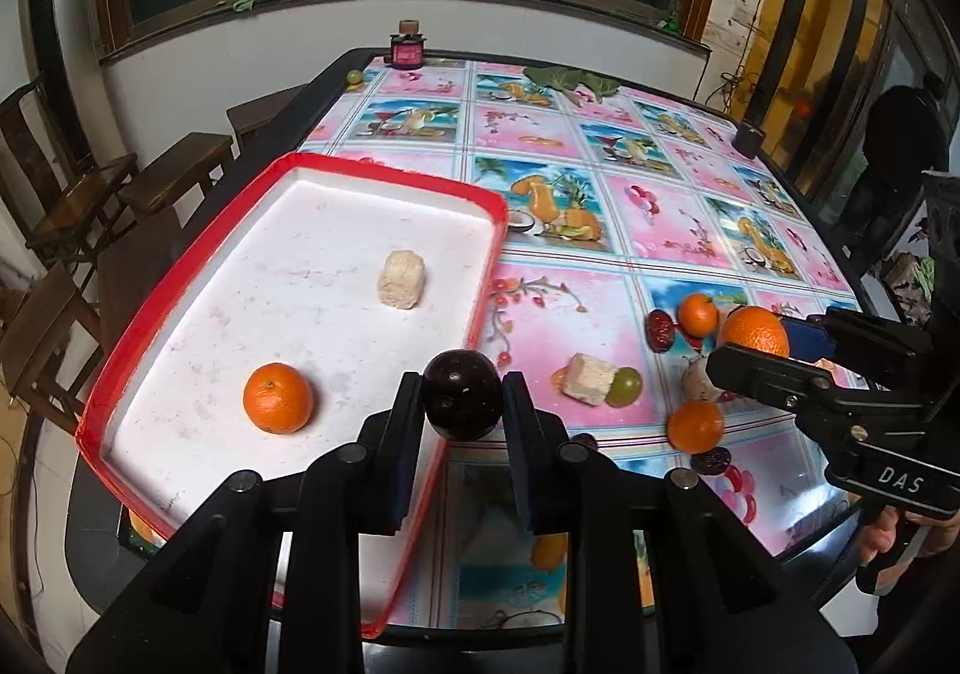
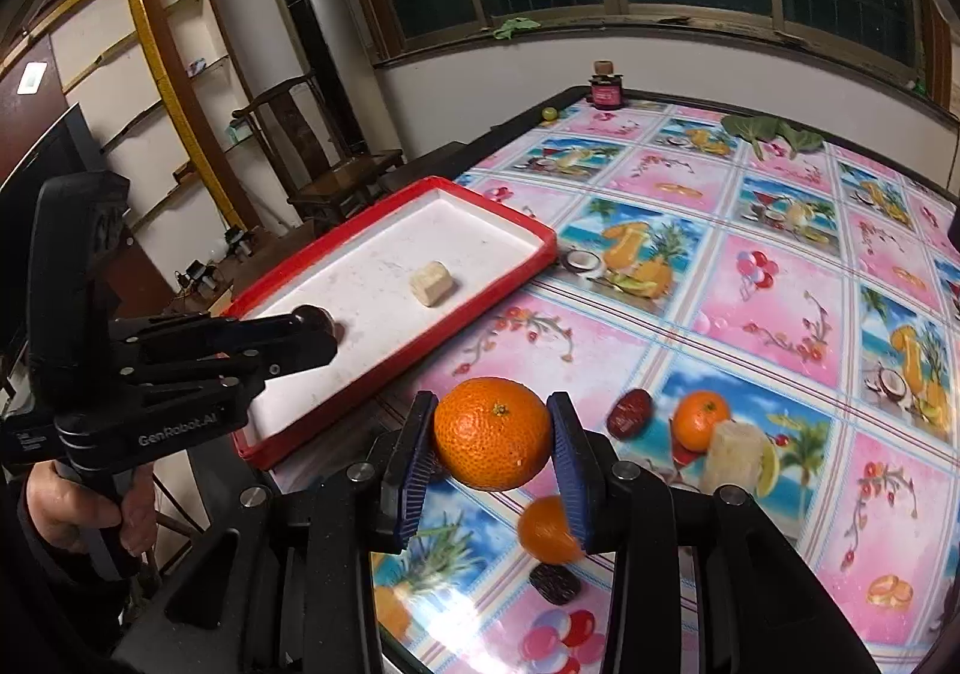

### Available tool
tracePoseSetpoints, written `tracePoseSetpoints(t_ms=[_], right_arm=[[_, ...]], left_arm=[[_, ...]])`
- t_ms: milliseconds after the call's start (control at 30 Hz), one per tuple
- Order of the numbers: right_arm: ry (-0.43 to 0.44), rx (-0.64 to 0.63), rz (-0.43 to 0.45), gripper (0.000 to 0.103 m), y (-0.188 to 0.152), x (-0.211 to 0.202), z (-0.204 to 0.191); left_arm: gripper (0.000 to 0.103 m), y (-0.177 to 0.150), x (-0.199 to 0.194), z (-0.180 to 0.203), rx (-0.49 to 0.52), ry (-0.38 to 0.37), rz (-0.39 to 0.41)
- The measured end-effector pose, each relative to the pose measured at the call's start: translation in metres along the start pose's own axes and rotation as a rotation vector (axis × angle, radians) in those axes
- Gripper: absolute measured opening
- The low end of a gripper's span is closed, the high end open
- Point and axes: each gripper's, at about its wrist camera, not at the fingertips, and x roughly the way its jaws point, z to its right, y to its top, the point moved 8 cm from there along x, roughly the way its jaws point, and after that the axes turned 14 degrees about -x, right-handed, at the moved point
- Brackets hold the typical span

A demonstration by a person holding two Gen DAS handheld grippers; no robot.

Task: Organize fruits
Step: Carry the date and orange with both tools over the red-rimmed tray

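My left gripper (image 1: 462, 395) is shut on a dark purple round fruit (image 1: 462, 395), held above the near right rim of the red-edged white tray (image 1: 288, 170). In the tray lie an orange (image 1: 278, 398) and a pale beige chunk (image 1: 402, 279). My right gripper (image 2: 493, 434) is shut on a large orange (image 2: 493, 434) above the table, right of the tray (image 2: 522, 260). The same orange (image 1: 755, 331) shows in the left wrist view. Loose on the table lie small oranges (image 1: 696, 426) (image 2: 699, 420), red dates (image 2: 629, 412), a beige chunk (image 1: 589, 378) and a green grape (image 1: 625, 387).
The table has a flowery pink and blue cloth (image 1: 600, 206). A small pink jar (image 1: 407, 50), a green grape (image 1: 355, 76) and green leaves (image 1: 570, 77) sit at its far end. Wooden chairs (image 1: 84, 206) stand to the left. A hand (image 2: 78, 506) holds the left gripper's handle.
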Motion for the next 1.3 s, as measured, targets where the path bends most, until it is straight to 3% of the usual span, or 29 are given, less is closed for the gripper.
tracePoseSetpoints(t_ms=[567, 900, 1133, 1300], right_arm=[[0.048, -0.022, -0.014, 0.038, 0.033, 0.035, -0.015], [0.120, -0.008, 0.001, 0.038, 0.053, 0.052, -0.015], [0.145, -0.034, -0.038, 0.038, 0.061, 0.078, -0.016], [0.213, -0.073, -0.063, 0.038, 0.067, 0.102, -0.039]], left_arm=[[0.024, 0.016, 0.005, -0.035, -0.050, -0.031, -0.029], [0.024, 0.026, 0.010, -0.078, -0.117, 0.030, -0.031], [0.024, 0.033, 0.018, -0.094, -0.152, 0.043, -0.034], [0.024, 0.046, 0.019, -0.113, -0.197, 0.061, -0.017]])
